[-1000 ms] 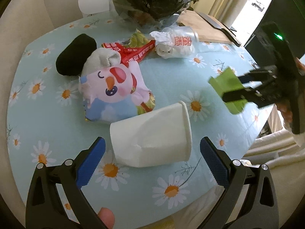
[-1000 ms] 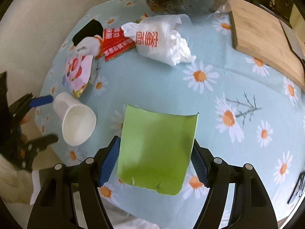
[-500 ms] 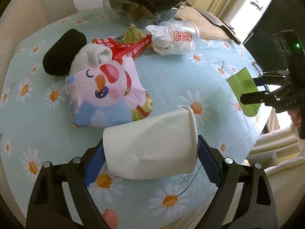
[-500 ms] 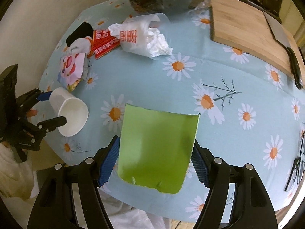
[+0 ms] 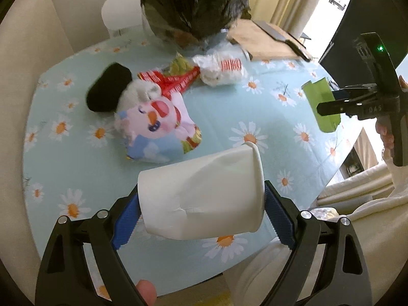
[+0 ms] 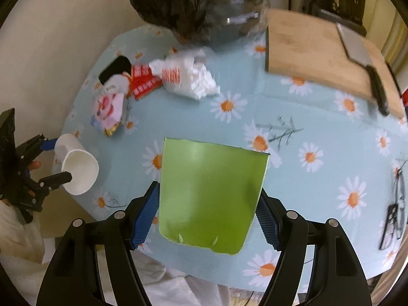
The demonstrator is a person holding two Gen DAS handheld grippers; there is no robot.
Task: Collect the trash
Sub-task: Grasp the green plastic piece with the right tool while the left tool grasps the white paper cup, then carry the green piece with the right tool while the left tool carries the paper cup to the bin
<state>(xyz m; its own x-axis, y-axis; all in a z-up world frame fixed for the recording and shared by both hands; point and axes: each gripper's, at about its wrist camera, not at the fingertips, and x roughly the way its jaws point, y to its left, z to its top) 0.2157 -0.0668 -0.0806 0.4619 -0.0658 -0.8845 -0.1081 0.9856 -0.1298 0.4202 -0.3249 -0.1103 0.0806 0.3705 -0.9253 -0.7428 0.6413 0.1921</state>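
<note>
My left gripper is shut on a dented white paper cup, held on its side above the near table edge; it also shows in the right wrist view. My right gripper is shut on a green packet, also seen at the right of the left wrist view. On the daisy tablecloth lie a cartoon snack bag, a red wrapper, a black and white sock and a white plastic bag. A black trash bag stands at the far edge.
A wooden cutting board with a cleaver on it sits at the far right. Dark glasses-like objects lie at the right table edge. A white chair stands behind the table.
My left gripper closed on the white cup and lifted it off the table. My right gripper with the green packet rose and pulled back a little.
</note>
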